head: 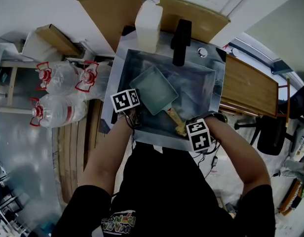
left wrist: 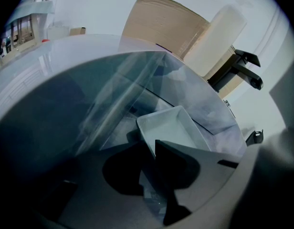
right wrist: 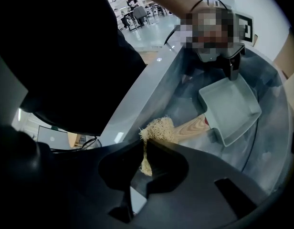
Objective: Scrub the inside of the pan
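Note:
A pale rectangular pan [head: 153, 89] with a wooden handle [head: 172, 115] lies tilted in the steel sink [head: 211, 90]. My left gripper [head: 133, 110] is at the pan's left rim; in the left gripper view the pan [left wrist: 171, 128] has its near wall between the jaws of the left gripper [left wrist: 151, 149], which look shut on it. My right gripper [head: 187, 128] is at the sink's front right, shut on a tan fibrous scrubber [right wrist: 156, 129] that sticks out of the right gripper [right wrist: 144, 151] beside the handle [right wrist: 197, 126]. The pan [right wrist: 230, 109] lies beyond it.
A black faucet [head: 181, 41] and a tall white bottle [head: 148, 23] stand at the sink's back edge. Clear water bottles [head: 58, 110] with red caps lie left of the sink. A wooden counter [head: 248, 90] runs along the right, with a chair [head: 270, 132] beyond.

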`<state>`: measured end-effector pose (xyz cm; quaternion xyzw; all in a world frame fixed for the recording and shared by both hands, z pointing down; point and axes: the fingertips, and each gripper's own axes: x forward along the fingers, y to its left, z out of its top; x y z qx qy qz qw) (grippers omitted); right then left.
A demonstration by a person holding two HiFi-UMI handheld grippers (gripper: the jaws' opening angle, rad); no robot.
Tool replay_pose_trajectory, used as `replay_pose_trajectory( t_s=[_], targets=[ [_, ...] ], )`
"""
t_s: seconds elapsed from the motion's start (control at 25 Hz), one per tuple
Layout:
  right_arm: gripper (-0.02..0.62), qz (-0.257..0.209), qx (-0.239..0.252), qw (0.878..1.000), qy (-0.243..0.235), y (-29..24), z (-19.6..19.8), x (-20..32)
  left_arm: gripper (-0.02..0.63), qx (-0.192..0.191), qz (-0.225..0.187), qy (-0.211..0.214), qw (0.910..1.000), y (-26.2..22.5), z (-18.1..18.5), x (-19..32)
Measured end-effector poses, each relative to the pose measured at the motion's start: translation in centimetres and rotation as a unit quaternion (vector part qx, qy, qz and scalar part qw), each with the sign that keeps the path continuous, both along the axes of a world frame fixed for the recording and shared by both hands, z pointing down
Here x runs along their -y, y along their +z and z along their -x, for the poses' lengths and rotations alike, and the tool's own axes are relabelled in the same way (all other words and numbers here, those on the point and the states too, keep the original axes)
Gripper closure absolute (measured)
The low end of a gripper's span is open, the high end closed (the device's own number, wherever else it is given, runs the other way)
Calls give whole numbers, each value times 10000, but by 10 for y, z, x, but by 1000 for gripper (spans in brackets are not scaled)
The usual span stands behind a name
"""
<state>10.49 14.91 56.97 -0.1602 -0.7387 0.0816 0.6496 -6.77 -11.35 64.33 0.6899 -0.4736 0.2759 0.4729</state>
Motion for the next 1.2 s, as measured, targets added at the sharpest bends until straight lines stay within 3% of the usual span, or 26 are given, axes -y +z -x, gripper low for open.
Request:
replay_pose_trajectory(
  t_s=[0.4, 0.64, 0.84, 1.0, 1.2],
  targets=[
    [568, 859, -139, 9961, 165, -9, -6, -10, 532, 48, -20, -33, 10000, -1, 1, 0],
    [568, 809, 98, 9955, 482, -12, -7, -2, 529, -84, 7, -126, 9999, 1, 0, 1],
    [568, 566, 498, 9909, 1119, -18, -13, 11, 529, -221, 72, -240, 9994, 0, 0, -1],
    [568, 218, 1047, 9751, 1943, -25, -13, 26, 529, -166, -1, -277, 9995, -7, 2, -3],
    [567, -168, 1689, 9400, 2960, -37, -12, 42, 529, -131, -217, -157, 9996, -24, -4, -8]
  ],
)
